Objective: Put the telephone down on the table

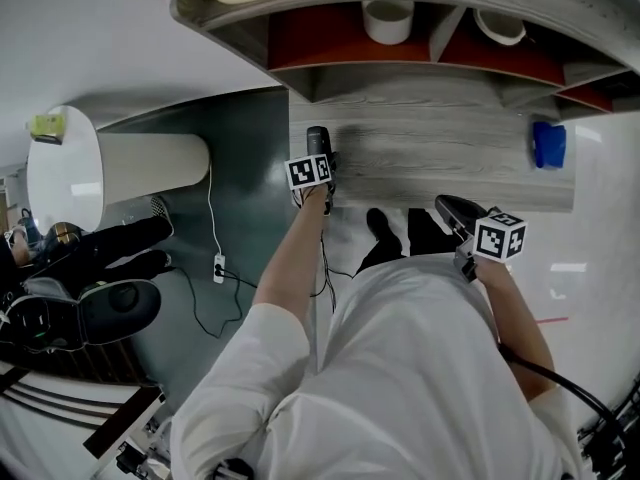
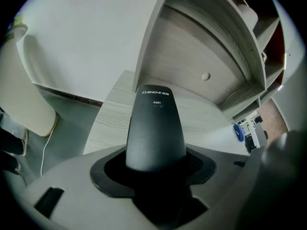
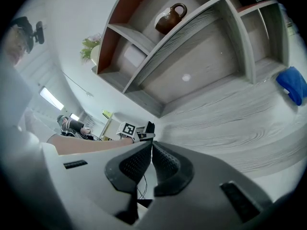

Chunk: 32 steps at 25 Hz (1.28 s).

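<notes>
One black telephone handset (image 2: 156, 128) is gripped between the jaws of the left gripper (image 2: 156, 169), above the left end of the single grey wood-grain table (image 1: 450, 158). The right gripper (image 3: 151, 147) is clenched on nothing, its jaws together. Farther off, one blue object (image 1: 548, 144) lies on the table, and two white bowls (image 1: 388, 18) sit in the shelf unit (image 1: 240, 38).
</notes>
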Available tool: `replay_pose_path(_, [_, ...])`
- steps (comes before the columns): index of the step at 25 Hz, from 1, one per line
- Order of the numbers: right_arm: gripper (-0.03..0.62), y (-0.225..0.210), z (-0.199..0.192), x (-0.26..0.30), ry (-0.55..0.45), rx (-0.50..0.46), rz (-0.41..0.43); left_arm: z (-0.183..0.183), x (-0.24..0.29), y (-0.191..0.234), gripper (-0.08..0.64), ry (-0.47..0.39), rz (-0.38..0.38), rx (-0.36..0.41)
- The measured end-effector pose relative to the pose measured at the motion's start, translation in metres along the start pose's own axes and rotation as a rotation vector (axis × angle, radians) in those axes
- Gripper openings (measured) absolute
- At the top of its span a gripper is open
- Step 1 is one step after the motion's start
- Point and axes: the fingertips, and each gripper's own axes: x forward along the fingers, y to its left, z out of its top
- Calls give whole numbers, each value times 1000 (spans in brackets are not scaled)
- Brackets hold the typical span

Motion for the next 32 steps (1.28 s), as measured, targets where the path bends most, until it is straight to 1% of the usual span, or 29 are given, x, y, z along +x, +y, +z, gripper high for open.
replay_pose_path(5, [18,-2,-3,-2,20,7,-13,2,23,13,281,65,73,3])
replay_pose_path(11, [18,-4,-4,-7,18,18,-25,3,39,19,282,87,133,38])
replay_pose_path(14, [18,-7,-7,-10,19,27,-31,1,42,19,282,87,149,55])
replay_pose_path(17, [18,-10,-8,-12,23,36,-35,-7,45,13,281,108,128,49])
replay_pose_path(20, [18,-13,-7,-12,27,39,-33,-4,45,21,281,89,169,67])
replay_pose_path(22, [18,-15,-8,-12,32,40,-33,-4,46,22,282,91,180,68])
replay_pose_path(25, [18,-16,-9,-11,42,37,-28,-5,47,19,282,103,175,84])
replay_pose_path(28, [18,-16,-10,-9,53,30,-21,-5,48,15,320,97,167,103])
replay_pose_path(29, [18,-15,-10,-8,55,28,-18,-3,46,16,337,85,180,108])
replay_pose_path(32, [18,-13,-9,-7,57,22,-10,8,35,27,365,26,256,129])
